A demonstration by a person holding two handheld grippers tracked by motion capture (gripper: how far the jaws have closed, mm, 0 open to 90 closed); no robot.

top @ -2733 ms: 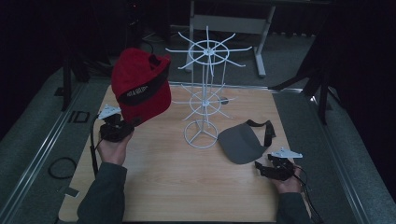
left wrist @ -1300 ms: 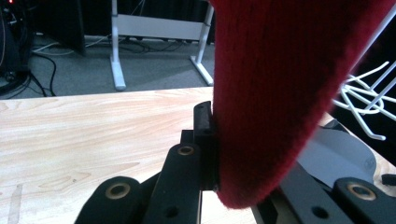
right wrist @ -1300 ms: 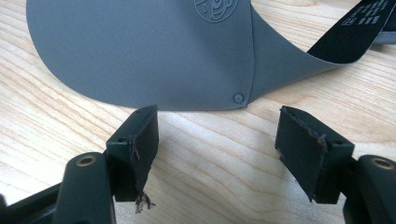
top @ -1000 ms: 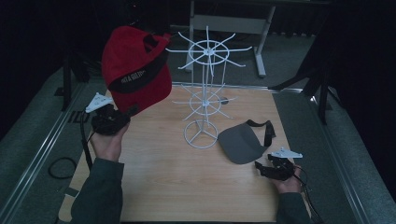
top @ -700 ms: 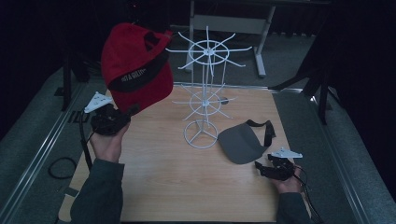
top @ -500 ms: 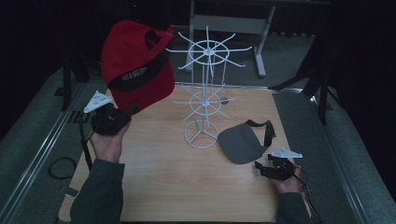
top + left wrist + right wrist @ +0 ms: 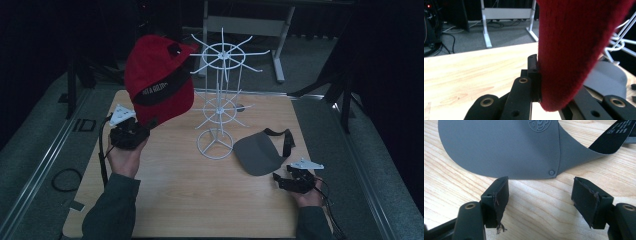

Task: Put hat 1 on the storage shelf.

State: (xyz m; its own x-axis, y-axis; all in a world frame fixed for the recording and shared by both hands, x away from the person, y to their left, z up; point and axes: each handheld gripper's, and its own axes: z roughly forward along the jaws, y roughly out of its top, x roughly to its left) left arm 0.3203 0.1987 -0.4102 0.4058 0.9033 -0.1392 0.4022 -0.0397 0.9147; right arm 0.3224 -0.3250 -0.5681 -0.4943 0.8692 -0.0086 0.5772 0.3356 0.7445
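Note:
A red cap (image 7: 159, 82) with a black band is held up over the table's left part, next to the white wire rack (image 7: 220, 100). My left gripper (image 7: 134, 131) is shut on the cap's lower edge; in the left gripper view the red fabric (image 7: 571, 50) is pinched between the jaws. A grey visor (image 7: 259, 154) with a black strap lies flat on the table right of the rack's base. My right gripper (image 7: 289, 181) rests open at the table's front right, its fingertips just short of the visor's brim (image 7: 506, 150).
The wooden table (image 7: 200, 200) has bare room in front. The rack's wire arms reach out near the cap. A metal frame (image 7: 245, 25) stands behind the table. A rail and a cable loop (image 7: 65, 179) lie on the floor at the left.
The left hand has shifted the red cap slightly right and down, closer to the rack. The right gripper has stayed in place by the visor.

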